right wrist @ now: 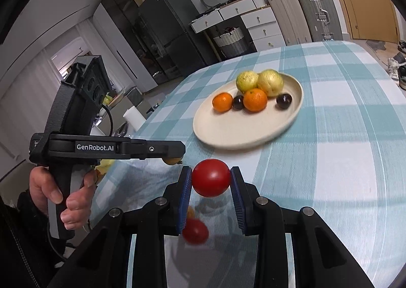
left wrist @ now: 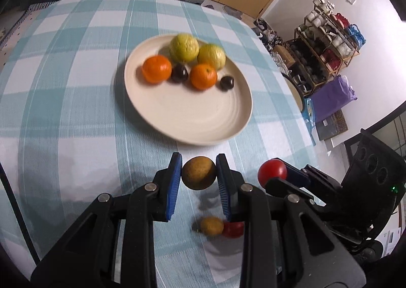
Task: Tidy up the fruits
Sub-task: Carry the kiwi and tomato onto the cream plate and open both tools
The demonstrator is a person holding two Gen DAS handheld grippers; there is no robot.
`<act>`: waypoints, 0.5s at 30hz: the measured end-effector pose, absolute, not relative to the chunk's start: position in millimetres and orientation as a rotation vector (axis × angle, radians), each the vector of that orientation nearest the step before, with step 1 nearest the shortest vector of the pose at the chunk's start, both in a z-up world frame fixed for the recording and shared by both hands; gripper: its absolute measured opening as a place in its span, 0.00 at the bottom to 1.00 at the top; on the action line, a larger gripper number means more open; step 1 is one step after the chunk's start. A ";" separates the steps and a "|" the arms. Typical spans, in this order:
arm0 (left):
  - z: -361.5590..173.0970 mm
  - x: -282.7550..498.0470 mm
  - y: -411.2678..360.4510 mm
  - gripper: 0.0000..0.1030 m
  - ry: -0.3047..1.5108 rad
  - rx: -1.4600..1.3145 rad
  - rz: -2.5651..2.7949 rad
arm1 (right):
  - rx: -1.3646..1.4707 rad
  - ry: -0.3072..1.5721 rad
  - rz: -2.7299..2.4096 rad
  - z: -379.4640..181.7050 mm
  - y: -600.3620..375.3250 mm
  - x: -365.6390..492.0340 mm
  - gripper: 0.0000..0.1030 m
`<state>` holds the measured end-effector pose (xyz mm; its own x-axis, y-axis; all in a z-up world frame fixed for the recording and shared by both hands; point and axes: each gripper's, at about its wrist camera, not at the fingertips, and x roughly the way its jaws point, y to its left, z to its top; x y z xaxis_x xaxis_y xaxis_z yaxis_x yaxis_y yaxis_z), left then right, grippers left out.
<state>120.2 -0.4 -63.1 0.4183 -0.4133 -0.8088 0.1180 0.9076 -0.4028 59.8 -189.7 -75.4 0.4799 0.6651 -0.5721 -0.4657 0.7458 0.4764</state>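
Observation:
My left gripper (left wrist: 199, 173) is shut on a brown-yellow round fruit (left wrist: 199, 172), held above the checked tablecloth short of the cream plate (left wrist: 192, 120). My right gripper (right wrist: 211, 178) is shut on a red tomato (right wrist: 211, 178), also above the cloth; it shows in the left wrist view (left wrist: 272, 172) just to the right of the left one. The plate (right wrist: 243, 133) holds two yellow-green fruits (left wrist: 184, 47), two oranges (left wrist: 156, 69) and two dark plums (left wrist: 179, 73). Another brown-yellow fruit (left wrist: 211, 226) and another red tomato (left wrist: 234, 229) lie on the cloth below the grippers.
The table's right edge (left wrist: 302, 115) drops to a floor with a shelf rack (left wrist: 327, 44) and a purple bag (left wrist: 332, 96). Suitcases (right wrist: 314, 9), drawers and a fridge (right wrist: 167, 31) stand beyond the table's far edge. The left hand grips its handle (right wrist: 63, 186).

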 end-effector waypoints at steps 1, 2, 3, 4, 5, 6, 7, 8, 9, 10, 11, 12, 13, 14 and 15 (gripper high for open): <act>-60.8 124.9 1.2 0.24 1.086 -0.308 -0.338 | 0.267 0.809 0.701 -72.7 -188.0 63.7 0.30; -58.2 130.0 3.0 0.24 1.081 -0.310 -0.337 | 0.262 0.804 0.701 -70.0 -186.2 68.4 0.30; -55.6 135.6 4.6 0.24 1.075 -0.313 -0.338 | 0.259 0.800 0.700 -67.8 -184.7 73.3 0.30; -53.6 140.1 5.9 0.24 1.070 -0.317 -0.337 | 0.257 0.796 0.700 -65.6 -183.3 77.7 0.30; -50.2 146.5 8.4 0.24 1.062 -0.321 -0.337 | 0.257 0.792 0.699 -63.6 -182.0 82.7 0.30; -48.9 150.7 9.5 0.24 1.058 -0.325 -0.337 | 0.257 0.791 0.696 -62.1 -180.2 88.7 0.30; -47.8 155.2 10.8 0.24 1.055 -0.330 -0.334 | 0.257 0.790 0.695 -61.1 -179.0 91.7 0.30; -47.1 160.4 12.5 0.24 1.053 -0.337 -0.333 | 0.257 0.791 0.692 -60.7 -177.7 97.0 0.30; -46.8 165.9 14.2 0.24 1.052 -0.341 -0.335 | 0.257 0.796 0.686 -61.0 -176.5 102.1 0.30; -47.6 171.2 16.2 0.24 1.053 -0.347 -0.329 | 0.256 0.805 0.679 -62.1 -174.5 108.6 0.30; -48.9 174.6 17.1 0.24 1.053 -0.351 -0.324 | 0.256 0.810 0.675 -63.0 -173.8 112.3 0.30; -51.4 179.5 18.8 0.24 1.057 -0.356 -0.321 | 0.255 0.818 0.667 -64.5 -172.7 116.9 0.30; -54.2 182.5 19.8 0.24 1.061 -0.363 -0.318 | 0.255 0.828 0.660 -66.3 -171.2 122.2 0.30; -57.8 186.6 21.1 0.24 1.069 -0.373 -0.311 | 0.256 0.835 0.654 -67.6 -170.2 126.3 0.30; -61.3 190.9 22.8 0.24 1.077 -0.381 -0.308 | 0.258 0.842 0.649 -68.9 -169.2 130.7 0.30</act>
